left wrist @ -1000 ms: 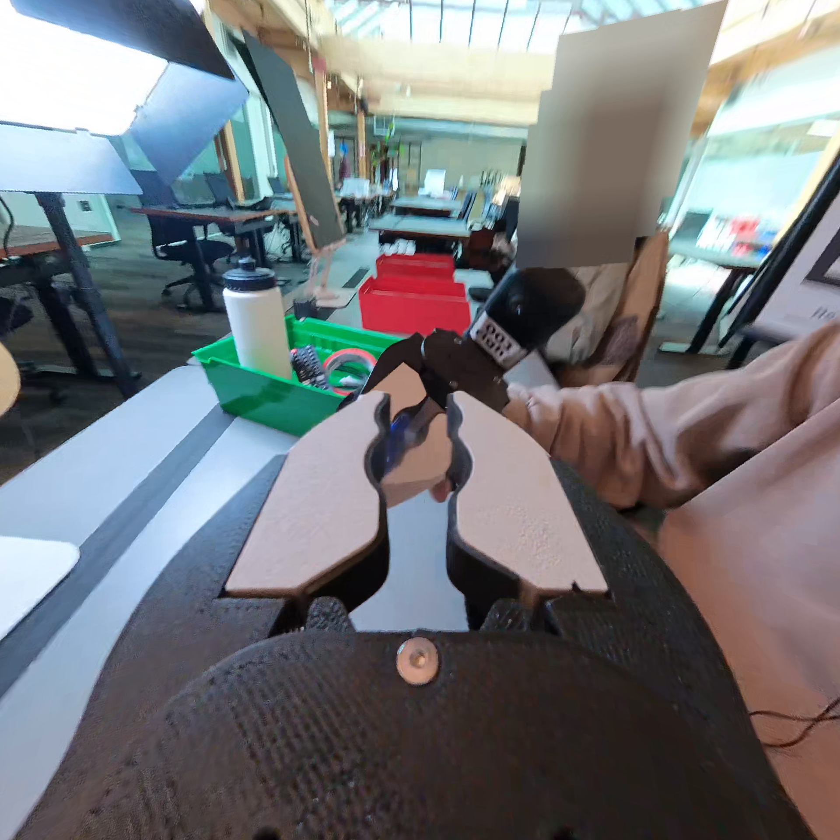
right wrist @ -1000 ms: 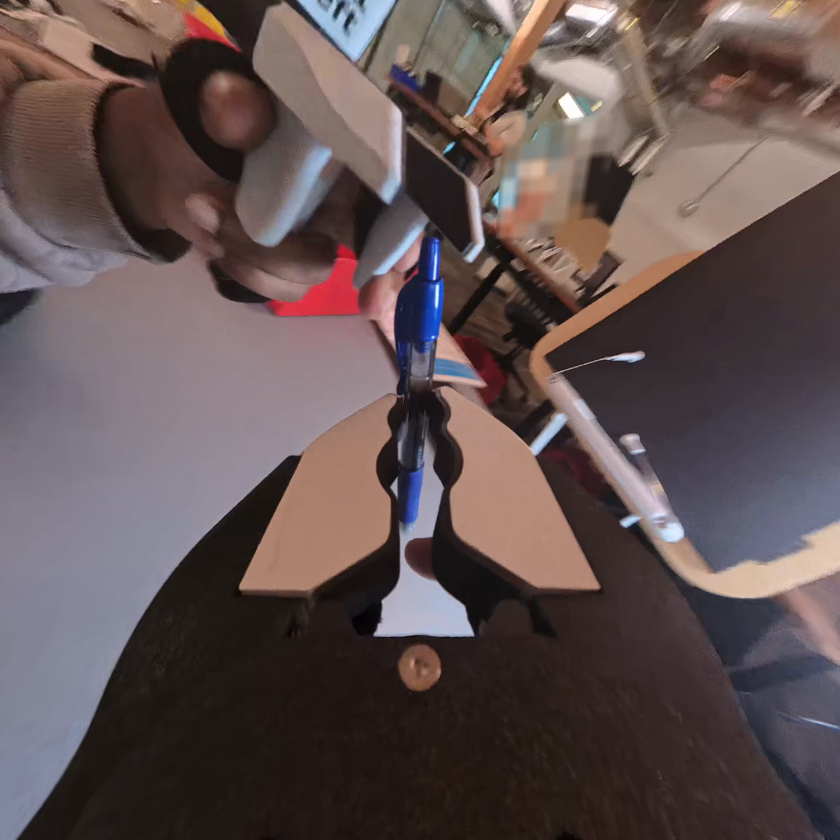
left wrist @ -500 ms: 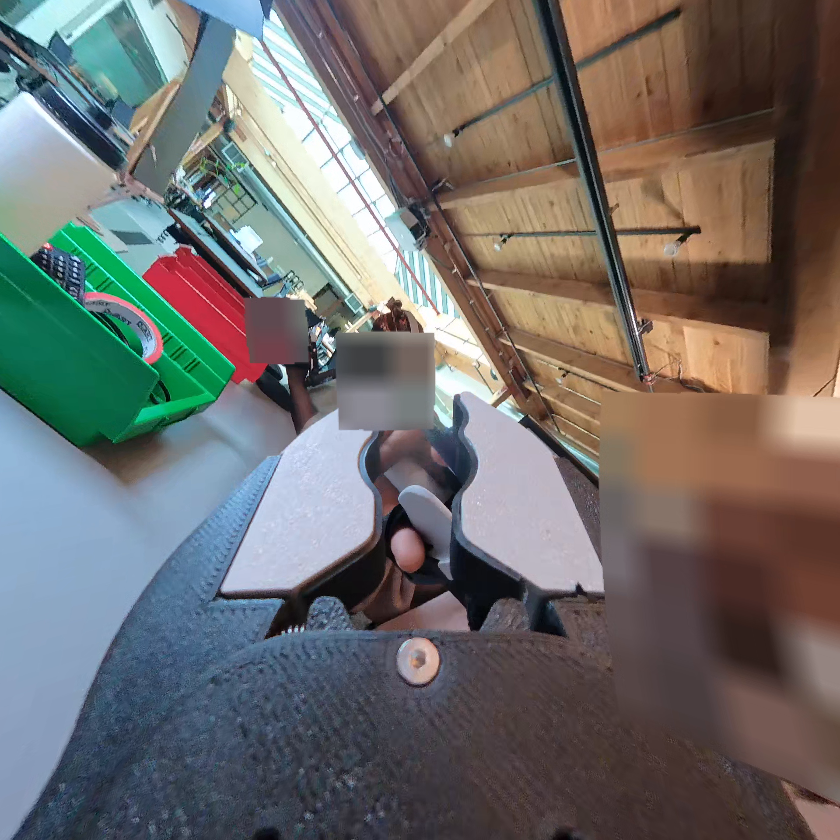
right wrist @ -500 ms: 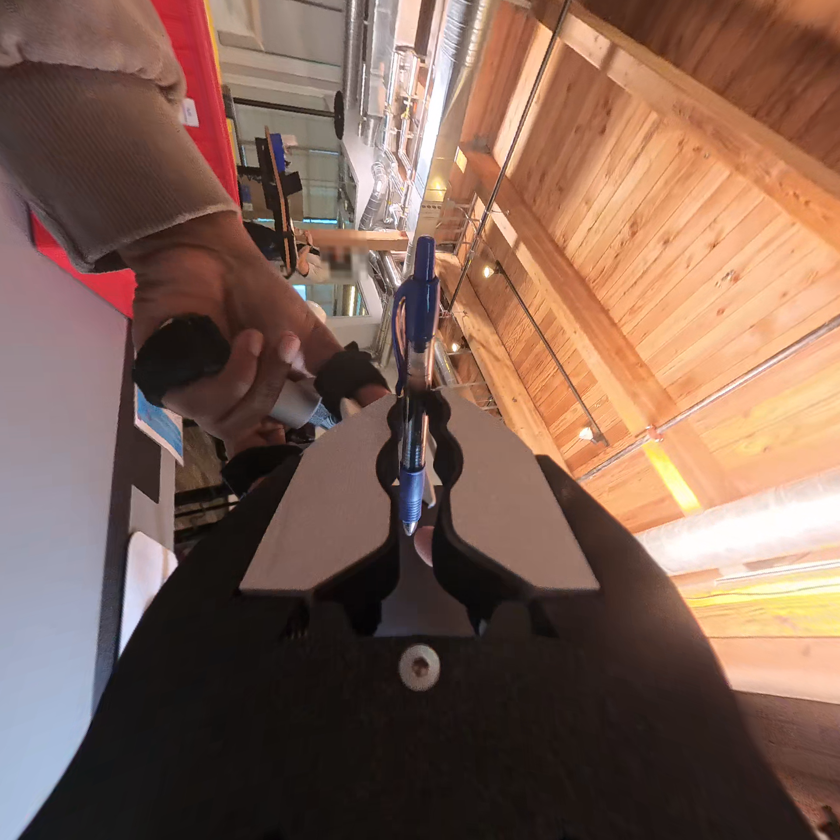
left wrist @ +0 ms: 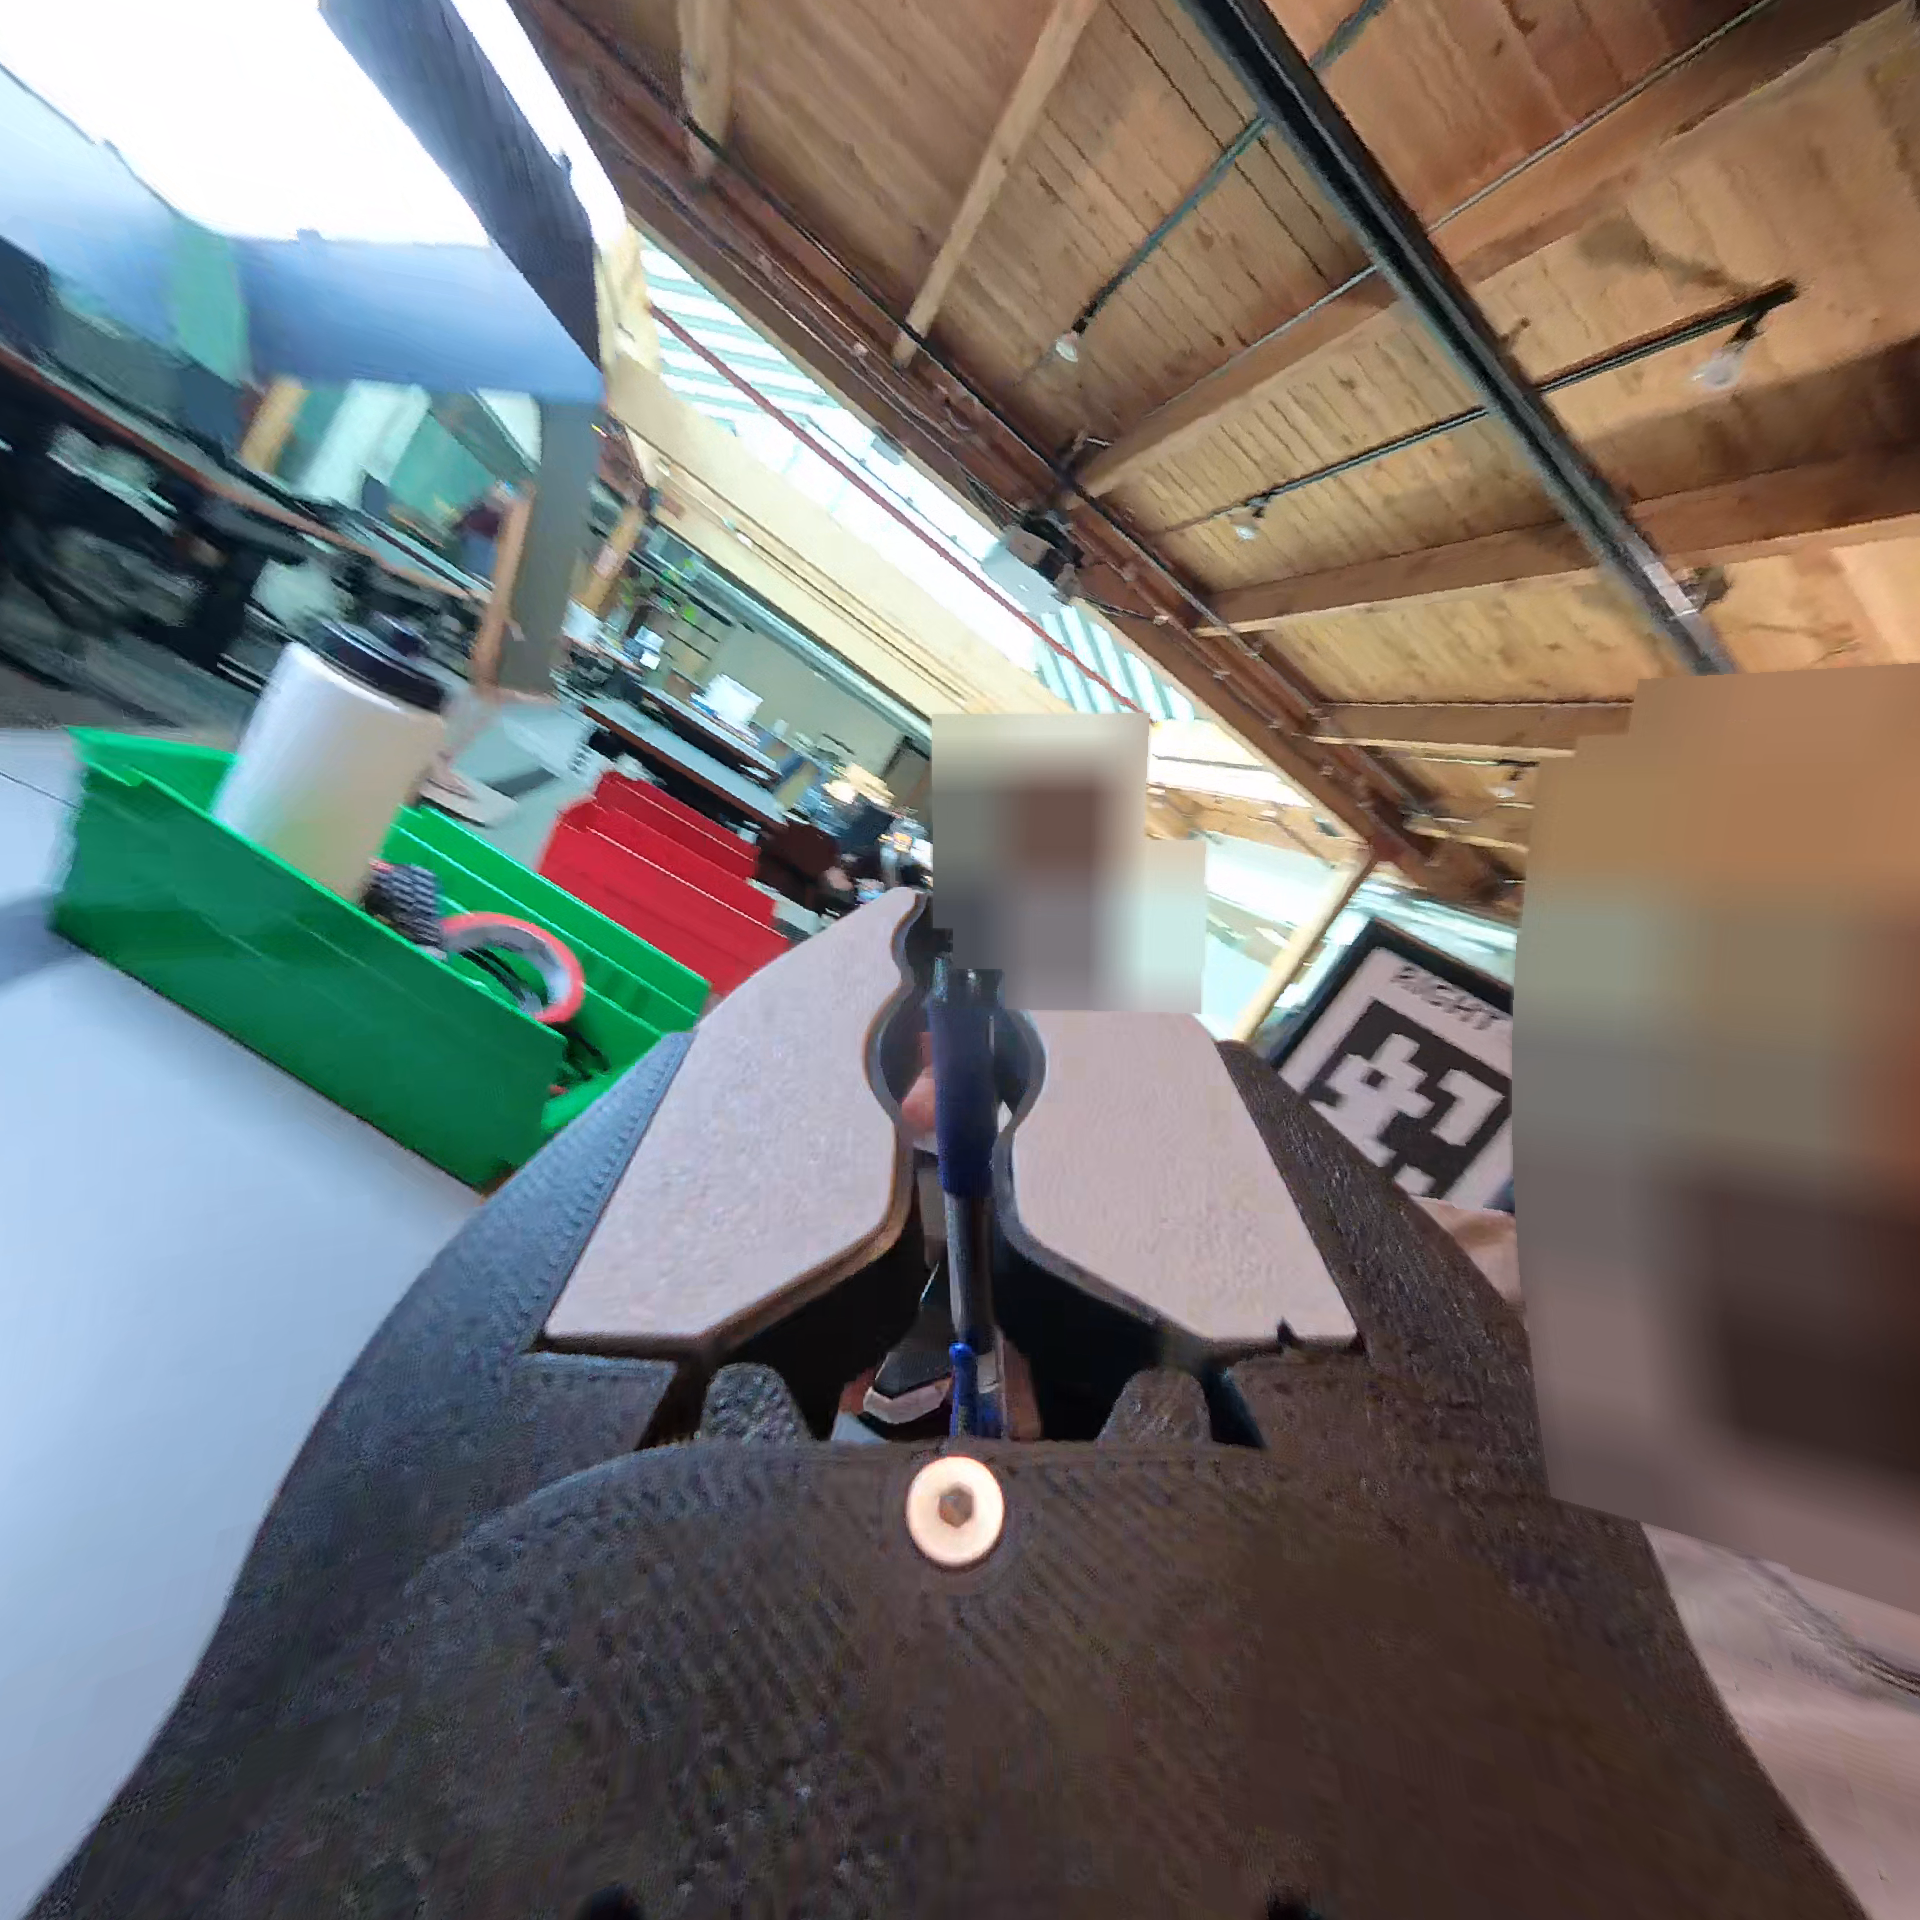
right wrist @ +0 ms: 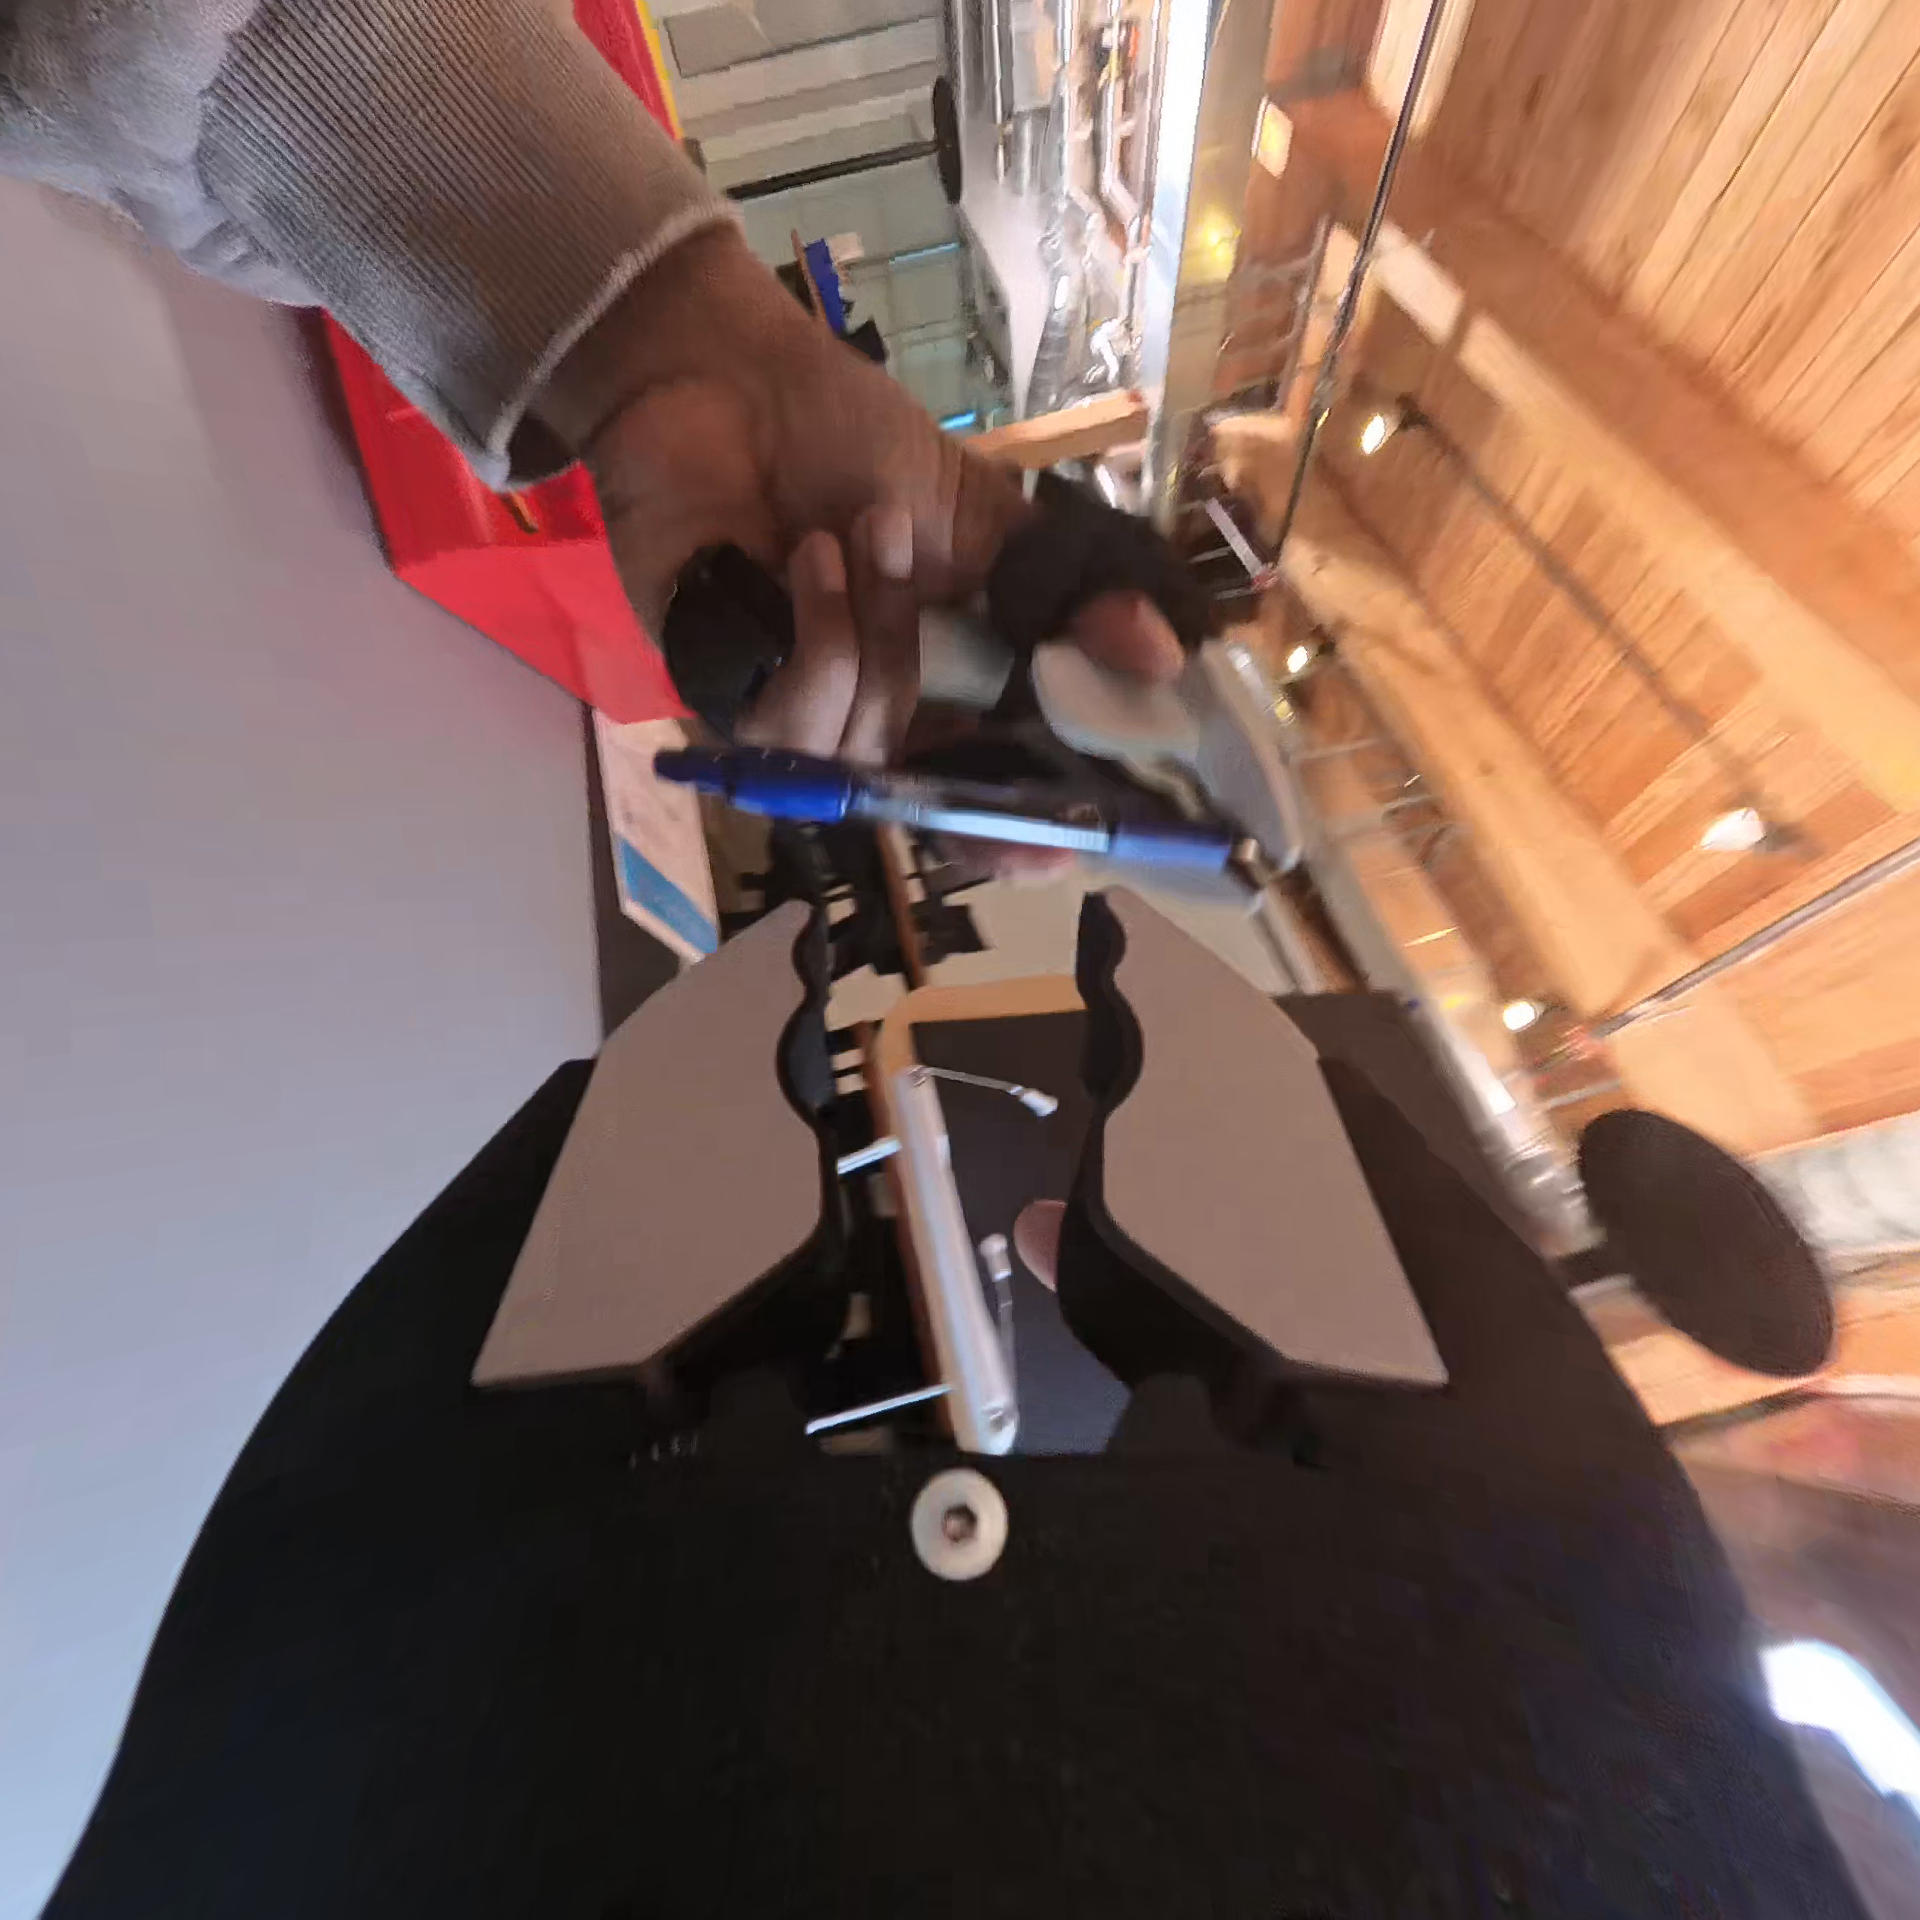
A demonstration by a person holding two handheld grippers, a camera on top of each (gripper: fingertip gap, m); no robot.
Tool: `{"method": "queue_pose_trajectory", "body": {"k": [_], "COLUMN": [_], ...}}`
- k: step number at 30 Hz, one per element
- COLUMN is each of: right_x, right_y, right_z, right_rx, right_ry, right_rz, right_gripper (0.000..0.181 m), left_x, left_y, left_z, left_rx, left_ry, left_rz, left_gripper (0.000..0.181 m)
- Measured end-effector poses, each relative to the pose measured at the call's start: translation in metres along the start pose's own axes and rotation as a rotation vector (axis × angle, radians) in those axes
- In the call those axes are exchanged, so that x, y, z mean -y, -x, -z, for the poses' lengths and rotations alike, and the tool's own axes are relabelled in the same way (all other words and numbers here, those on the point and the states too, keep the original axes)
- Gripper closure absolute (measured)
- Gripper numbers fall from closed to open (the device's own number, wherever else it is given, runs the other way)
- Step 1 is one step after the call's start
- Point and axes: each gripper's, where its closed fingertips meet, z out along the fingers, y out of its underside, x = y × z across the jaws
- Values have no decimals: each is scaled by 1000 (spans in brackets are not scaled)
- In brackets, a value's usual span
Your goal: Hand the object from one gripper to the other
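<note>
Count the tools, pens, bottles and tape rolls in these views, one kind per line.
Tools: 2, the left tool and the right tool
Pens: 1, the blue pen
Bottles: 1, the white bottle
Tape rolls: 1, the tape roll
Total: 5

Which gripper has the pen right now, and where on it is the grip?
The left gripper holds the blue pen, clamped near its tip-end grip section. The right gripper is open and empty.

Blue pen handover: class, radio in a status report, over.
Left hand-held gripper shut on blue plastic pen. Right hand-held gripper open, empty. Nothing in the way.
</note>
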Motion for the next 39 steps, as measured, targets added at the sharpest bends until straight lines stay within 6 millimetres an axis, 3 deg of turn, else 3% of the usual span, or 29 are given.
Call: {"method": "queue_pose_trajectory", "body": {"k": [1,4,6,8,10,12,15,19,22,25,31,36,39], "right_x": [-11,-54,-67,-64,-43,-32,-24,-15,-21,-34,-48,-54,-55], "right_y": [0,13,27,32,29,26,35,39,21,-10,-67,-84,-79], "right_z": [0,1,2,2,4,4,2,0,2,10,39,56,60], "right_rx": [13,111,212,313,432,489,541,557,481,384,262,253,295], "right_ry": [20,138,154,131,36,-5,3,-56,-93,-136,-143,-24,31], "right_rz": [-63,-258,-489,-780,-1050,-1175,-1208,-1245,-1255,-1289,-1216,-1076,-1044], "right_gripper": [130,126,126,126,125,124,128,174,174,175,175,175,175], "left_x": [8,23,26,22,13,2,-8,-4,7,23,33,40,27], "left_y": [2,7,6,4,3,1,-11,-26,-37,-43,-20,-15,-14], "left_z": [7,24,28,23,14,2,-14,-19,-13,-1,17,29,22], "left_rx": [50,182,226,253,281,289,258,255,231,237,309,417,453], "left_ry": [-12,-2,12,44,85,108,80,0,-56,-105,-35,37,152], "left_rz": [-68,-248,-335,-414,-511,-593,-658,-753,-763,-761,-694,-788,-858], "left_gripper": [173,173,173,173,173,173,173,173,172,173,171,158,151]}}
